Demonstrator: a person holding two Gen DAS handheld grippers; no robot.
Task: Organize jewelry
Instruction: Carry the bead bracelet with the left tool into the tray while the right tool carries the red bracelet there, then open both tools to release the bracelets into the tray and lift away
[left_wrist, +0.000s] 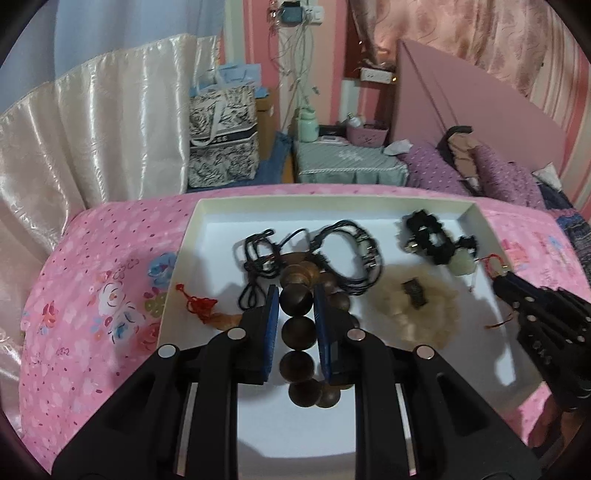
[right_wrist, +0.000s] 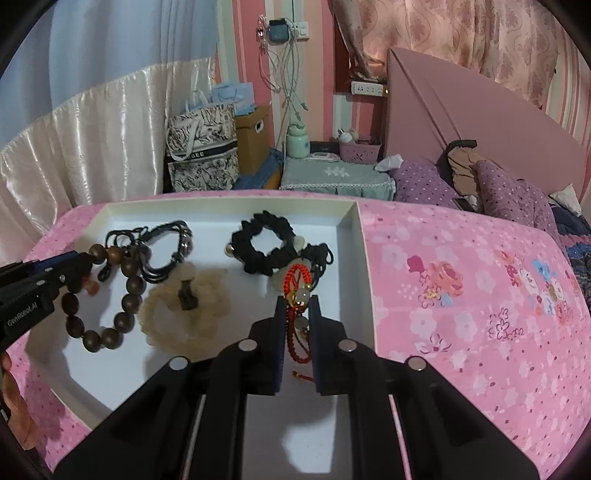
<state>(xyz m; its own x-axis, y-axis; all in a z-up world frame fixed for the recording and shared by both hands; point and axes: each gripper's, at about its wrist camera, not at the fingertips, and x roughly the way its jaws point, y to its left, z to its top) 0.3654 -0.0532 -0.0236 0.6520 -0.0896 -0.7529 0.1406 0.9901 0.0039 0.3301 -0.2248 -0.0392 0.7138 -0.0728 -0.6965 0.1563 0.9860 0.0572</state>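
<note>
This is a home bedroom. A bed covered in a pink flower-print sheet (right_wrist: 461, 295) fills the lower half of both views, with a padded pink headboard (right_wrist: 461, 107) at two o'clock and purple dotted pillows (right_wrist: 509, 195) below it. At twelve o'clock a small bedside stand under a grey-green quilted cover (right_wrist: 336, 175) carries a mint-green jar (right_wrist: 297, 144) and a pink woven plastic basket (right_wrist: 360, 151). Pink-and-white striped wallpaper (right_wrist: 321, 74) runs behind it, with charger cables hanging from a wall socket (right_wrist: 288, 31). At ten o'clock a cream satin drape (right_wrist: 92, 140) hangs beside a black-and-white patterned tote bag (right_wrist: 203, 151).
</note>
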